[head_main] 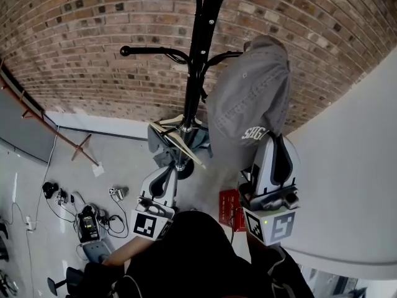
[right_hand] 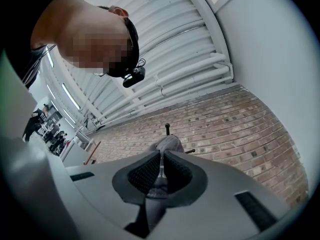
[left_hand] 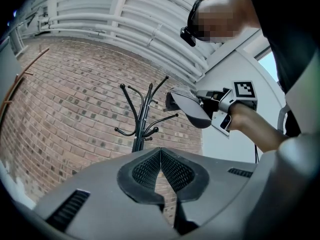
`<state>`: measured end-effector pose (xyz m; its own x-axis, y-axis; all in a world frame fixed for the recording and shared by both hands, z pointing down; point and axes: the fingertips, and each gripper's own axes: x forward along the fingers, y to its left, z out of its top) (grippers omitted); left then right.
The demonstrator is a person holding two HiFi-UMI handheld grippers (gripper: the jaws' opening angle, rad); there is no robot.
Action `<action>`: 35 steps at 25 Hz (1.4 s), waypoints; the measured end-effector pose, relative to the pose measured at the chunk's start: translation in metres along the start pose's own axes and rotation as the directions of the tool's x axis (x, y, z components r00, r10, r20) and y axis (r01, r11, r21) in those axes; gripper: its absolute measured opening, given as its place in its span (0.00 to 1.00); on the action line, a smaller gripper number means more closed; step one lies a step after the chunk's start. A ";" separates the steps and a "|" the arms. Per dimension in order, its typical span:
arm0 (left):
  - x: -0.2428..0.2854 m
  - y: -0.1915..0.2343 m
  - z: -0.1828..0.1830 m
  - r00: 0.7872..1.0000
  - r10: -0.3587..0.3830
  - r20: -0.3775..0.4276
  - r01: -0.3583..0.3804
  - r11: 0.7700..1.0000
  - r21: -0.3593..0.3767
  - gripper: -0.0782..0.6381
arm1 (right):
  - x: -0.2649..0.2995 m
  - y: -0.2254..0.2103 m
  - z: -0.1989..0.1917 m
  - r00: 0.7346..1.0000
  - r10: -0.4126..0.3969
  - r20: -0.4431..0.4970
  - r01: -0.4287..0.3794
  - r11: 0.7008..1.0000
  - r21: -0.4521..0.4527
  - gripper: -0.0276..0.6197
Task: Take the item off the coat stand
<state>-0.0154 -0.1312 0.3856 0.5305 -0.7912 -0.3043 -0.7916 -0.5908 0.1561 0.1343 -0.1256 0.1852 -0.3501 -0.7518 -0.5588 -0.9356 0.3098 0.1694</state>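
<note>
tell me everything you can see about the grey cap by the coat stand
The grey fabric baseball cap has stitched seams and pale embroidered lettering low on its front. It looks soft and slightly crumpled, and sits high beside the black metal coat stand, close to its upper hooks; whether a hook carries it is unclear. The right gripper has its tongs shut on the cap's lower edge.

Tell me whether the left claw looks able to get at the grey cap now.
Probably yes: the left claw, shut and empty, has open air to the cap in its own view. The right claw grips its lower end, so only the upper part is free.
</note>
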 end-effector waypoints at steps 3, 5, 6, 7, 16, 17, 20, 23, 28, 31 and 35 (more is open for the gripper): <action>0.003 -0.002 0.001 1.000 -0.007 -0.012 0.007 1.000 -0.004 0.13 | -0.010 0.005 -0.011 1.000 0.000 -0.021 0.000 1.000 0.002 0.09; 0.006 0.000 0.004 1.000 -0.001 -0.005 0.001 1.000 -0.007 0.13 | -0.015 0.008 -0.017 0.999 -0.013 -0.035 0.011 0.999 -0.037 0.09; 0.008 0.000 0.005 1.000 0.003 -0.003 -0.003 1.000 -0.008 0.13 | -0.017 0.009 -0.021 0.999 -0.021 -0.043 0.019 0.998 -0.056 0.09; 0.010 0.001 0.006 1.000 0.006 0.000 -0.006 1.000 -0.010 0.13 | -0.019 0.008 -0.024 0.998 -0.032 -0.051 0.028 0.997 -0.066 0.09; 0.015 0.000 0.010 0.999 0.015 0.033 -0.014 1.000 -0.016 0.13 | -0.040 0.018 -0.056 0.993 -0.054 -0.104 0.053 0.999 -0.009 0.09; 0.016 0.002 0.012 0.999 0.016 0.037 -0.016 1.000 -0.017 0.13 | -0.040 0.019 -0.059 0.993 -0.058 -0.106 0.058 0.998 0.000 0.09; 0.016 0.005 0.013 0.999 0.015 0.039 -0.015 1.000 -0.016 0.13 | -0.045 0.021 -0.066 0.990 -0.082 -0.115 0.083 0.996 0.012 0.09; 0.015 0.009 0.012 0.999 0.025 0.033 -0.024 0.999 -0.026 0.13 | -0.054 0.024 -0.079 0.984 -0.102 -0.143 0.104 0.994 0.010 0.09; 0.019 0.013 0.017 0.999 0.026 0.047 -0.025 1.000 -0.013 0.13 | -0.067 0.032 -0.101 0.973 -0.110 -0.205 0.120 0.992 0.035 0.09; 0.022 0.011 0.019 0.998 0.015 0.055 -0.014 1.000 -0.017 0.13 | -0.073 0.039 -0.110 0.968 -0.101 -0.231 0.113 0.993 0.042 0.09; 0.023 0.006 0.018 0.998 0.002 0.057 0.000 1.000 -0.031 0.13 | -0.078 0.048 -0.116 0.964 -0.085 -0.252 0.100 0.994 0.047 0.09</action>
<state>-0.0133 -0.1504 0.3625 0.5110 -0.7819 -0.3572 -0.7817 -0.5955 0.1852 0.1108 -0.1196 0.3309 -0.2697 -0.8975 -0.3490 -0.9627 0.2602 0.0747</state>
